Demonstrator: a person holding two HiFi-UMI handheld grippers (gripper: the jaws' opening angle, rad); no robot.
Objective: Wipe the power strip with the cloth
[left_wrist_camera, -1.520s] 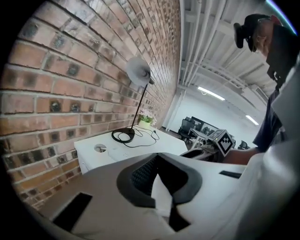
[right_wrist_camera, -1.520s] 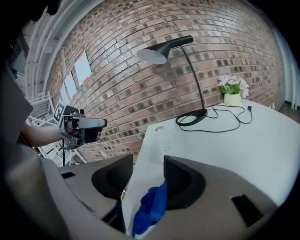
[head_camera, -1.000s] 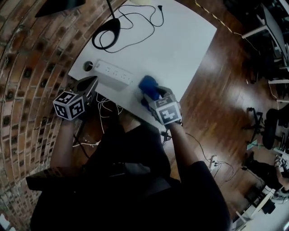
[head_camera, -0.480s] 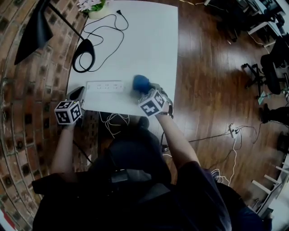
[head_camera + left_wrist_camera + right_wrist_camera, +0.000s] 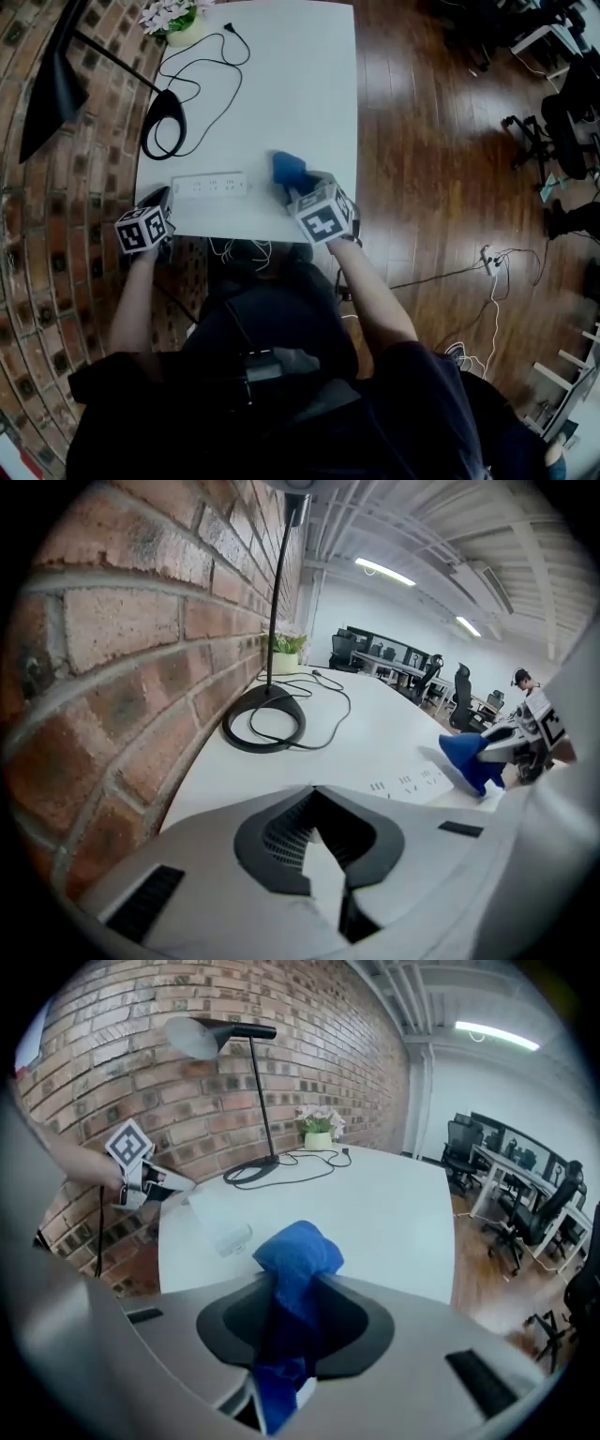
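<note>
1. Left gripper (image 5: 159,199), clenched and empty, now sits lower, by the power strip's (image 5: 210,185) left end.
2. Right gripper's (image 5: 289,186) jaws have just been closing, grasping the blue cloth (image 5: 286,166) beside the strip's right end.
3. Only the right gripper view shows the cloth running between the jaws.

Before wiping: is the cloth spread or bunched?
Bunched: the blue cloth is a crumpled wad in the right hand-held gripper, whose jaws have just been closing.

The right hand-held gripper (image 5: 291,190) has been closing on the blue cloth (image 5: 286,166); left hand-held gripper (image 5: 161,195) seemingly sank.
</note>
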